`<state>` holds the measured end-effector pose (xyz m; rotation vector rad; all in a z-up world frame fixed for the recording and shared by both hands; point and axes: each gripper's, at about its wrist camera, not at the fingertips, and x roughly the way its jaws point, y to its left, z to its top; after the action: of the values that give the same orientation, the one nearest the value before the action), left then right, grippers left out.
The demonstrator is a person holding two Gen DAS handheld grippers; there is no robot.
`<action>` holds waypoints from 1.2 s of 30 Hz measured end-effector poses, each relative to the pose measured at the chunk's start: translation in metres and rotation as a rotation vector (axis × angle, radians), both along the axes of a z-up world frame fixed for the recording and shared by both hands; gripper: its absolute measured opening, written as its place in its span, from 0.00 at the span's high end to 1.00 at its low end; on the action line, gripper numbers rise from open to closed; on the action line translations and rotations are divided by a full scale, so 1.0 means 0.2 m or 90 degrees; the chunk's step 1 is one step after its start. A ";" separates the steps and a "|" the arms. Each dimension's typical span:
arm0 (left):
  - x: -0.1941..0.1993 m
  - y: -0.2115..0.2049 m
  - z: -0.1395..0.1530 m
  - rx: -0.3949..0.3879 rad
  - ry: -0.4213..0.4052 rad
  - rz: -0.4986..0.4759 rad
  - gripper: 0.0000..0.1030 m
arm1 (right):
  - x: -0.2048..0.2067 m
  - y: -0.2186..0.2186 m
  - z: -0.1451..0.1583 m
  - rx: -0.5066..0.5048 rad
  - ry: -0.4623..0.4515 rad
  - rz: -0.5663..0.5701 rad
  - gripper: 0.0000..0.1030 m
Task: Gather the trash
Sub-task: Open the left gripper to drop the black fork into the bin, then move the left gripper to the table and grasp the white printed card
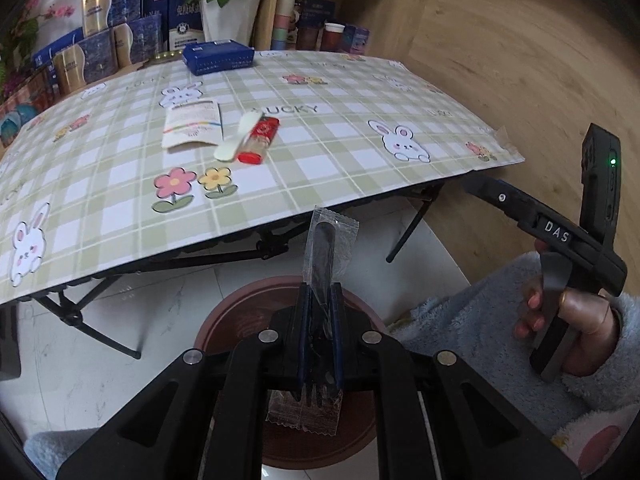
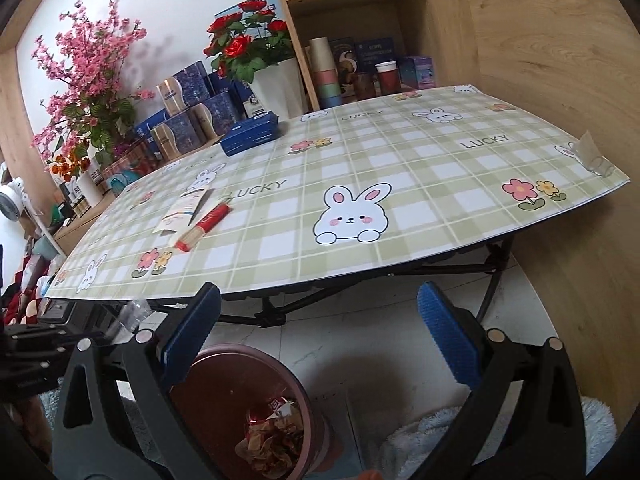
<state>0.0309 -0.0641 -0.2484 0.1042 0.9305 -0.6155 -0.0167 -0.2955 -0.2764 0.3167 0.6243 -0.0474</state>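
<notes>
One round brown plastic bin [image 2: 256, 412] below me holds crumpled wrappers [image 2: 272, 436]. My left gripper [image 1: 320, 320] pinches a clear-wrapped black fork [image 1: 326, 248] above it, handle pointing away. My right gripper [image 2: 320, 344] stands spread, empty.

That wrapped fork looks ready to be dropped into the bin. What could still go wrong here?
The left gripper pinches the wrapped fork mid-length over the brown bin; its light wrapper might cling to the pads on release. Long and tilted, the fork might catch the bin's rim and tip out onto the floor.
</notes>
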 end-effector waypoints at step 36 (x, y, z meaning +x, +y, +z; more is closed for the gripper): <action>-0.02 0.38 -0.03 -0.034 -0.027 0.261 0.06 | 0.03 0.10 -0.07 -0.036 0.030 0.031 0.05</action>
<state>0.0272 0.0126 -0.2550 -0.1192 0.8625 -0.2566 -0.0102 -0.2764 -0.2897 0.2461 0.6759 -0.0252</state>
